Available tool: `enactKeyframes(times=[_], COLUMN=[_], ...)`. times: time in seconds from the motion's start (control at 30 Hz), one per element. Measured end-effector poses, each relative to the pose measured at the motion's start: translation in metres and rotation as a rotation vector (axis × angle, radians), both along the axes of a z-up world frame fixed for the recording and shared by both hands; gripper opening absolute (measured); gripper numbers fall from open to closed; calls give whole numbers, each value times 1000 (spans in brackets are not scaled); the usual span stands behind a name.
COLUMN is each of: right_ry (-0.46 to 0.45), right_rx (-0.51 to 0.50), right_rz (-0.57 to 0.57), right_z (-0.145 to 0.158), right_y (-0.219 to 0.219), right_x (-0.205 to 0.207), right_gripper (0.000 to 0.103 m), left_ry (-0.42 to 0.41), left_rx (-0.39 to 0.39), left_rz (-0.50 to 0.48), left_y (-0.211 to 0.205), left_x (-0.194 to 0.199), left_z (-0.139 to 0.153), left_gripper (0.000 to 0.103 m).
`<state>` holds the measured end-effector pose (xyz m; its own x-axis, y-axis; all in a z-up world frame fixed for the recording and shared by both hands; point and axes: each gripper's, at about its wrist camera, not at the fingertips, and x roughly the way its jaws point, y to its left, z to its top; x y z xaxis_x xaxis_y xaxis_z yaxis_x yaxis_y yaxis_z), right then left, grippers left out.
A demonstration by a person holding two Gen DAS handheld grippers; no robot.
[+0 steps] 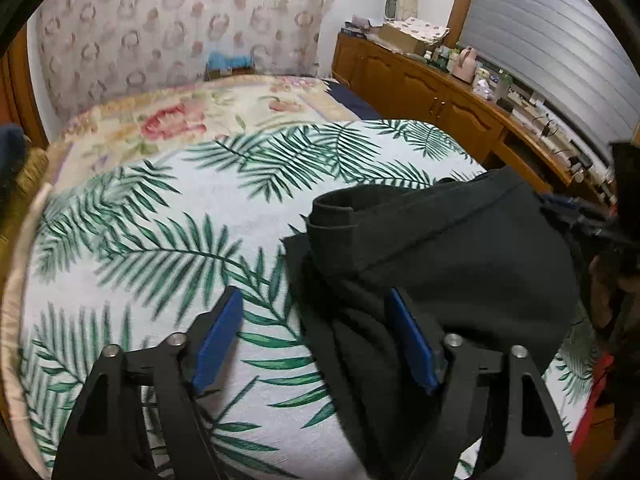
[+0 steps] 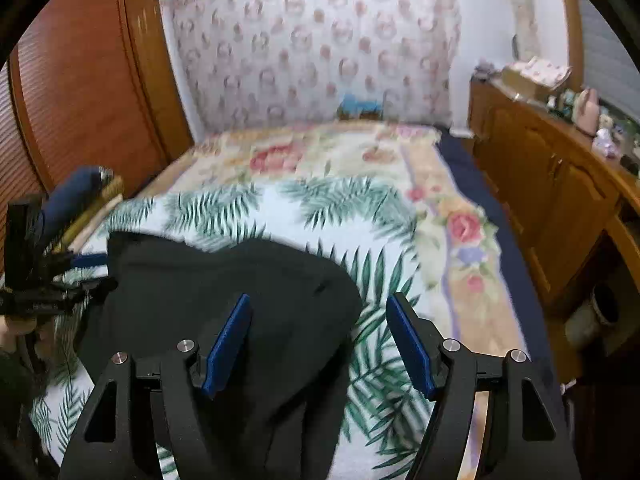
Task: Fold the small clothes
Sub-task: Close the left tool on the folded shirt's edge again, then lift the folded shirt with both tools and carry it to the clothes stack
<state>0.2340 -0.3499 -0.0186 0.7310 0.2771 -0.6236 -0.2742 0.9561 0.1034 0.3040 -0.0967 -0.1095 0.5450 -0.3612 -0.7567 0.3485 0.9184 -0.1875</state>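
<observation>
A black garment (image 1: 440,248) lies folded over on a palm-leaf sheet (image 1: 160,248) on the bed; its folded edge faces left in the left wrist view. My left gripper (image 1: 316,316) is open above the garment's left edge, holding nothing. In the right wrist view the same garment (image 2: 224,280) lies on the leaf sheet (image 2: 380,272). My right gripper (image 2: 320,320) is open over the garment's right edge, holding nothing. The other gripper (image 2: 36,292) shows at the far left of this view.
A floral bedspread (image 2: 328,152) covers the far half of the bed. A wooden cabinet (image 1: 432,92) with bottles and boxes on top runs along the right. A wooden wardrobe (image 2: 80,80) stands at the left. A patterned curtain (image 2: 312,40) hangs behind the bed.
</observation>
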Motion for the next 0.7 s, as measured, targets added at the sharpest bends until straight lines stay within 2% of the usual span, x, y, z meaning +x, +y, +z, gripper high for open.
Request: enactKeyframes(times=[0.03,0.13,0.33,0.4,0.47,0.53,0.57,0.6,0.63,0.7], right_ry=[19,63,108,116,113,128,134,135,136,120], right_rx=[1,23,87,113,126,170,180,188,193,172], right_rz=[-1,8,38,47,56,85,98,111,122,130], right_z=[-4,-12,-16,-17,-18,-23,-23,-23,-23,-20], right_y=[-1,-3,-10,-13,-15,-15,-15,-15,-15,-13], right_x=[3,13,19,21,22,22,21,20,20,17], right_gripper=[72,72,72,72,66,48,44,36,28,23], left_ry=[14,54,68,75,73,74,75,71,57,20], left_rx=[-14,-81,-120,-138,-138,-150,-158,-168,-179,-194], left_rz=[-2,-22,-18,-25,-24,-31,-33,-35,-38,-43], left_y=[0,-1,-3,-4,-6,-6,-7,-6,-6,-5], left_x=[1,3,3,3,5,4,4,2,0,-10], left_z=[-1,-3,-3,-4,-3,-3,-2,-1,3,14], left_gripper=[68,51,47,39,34,25,19,16,15,13])
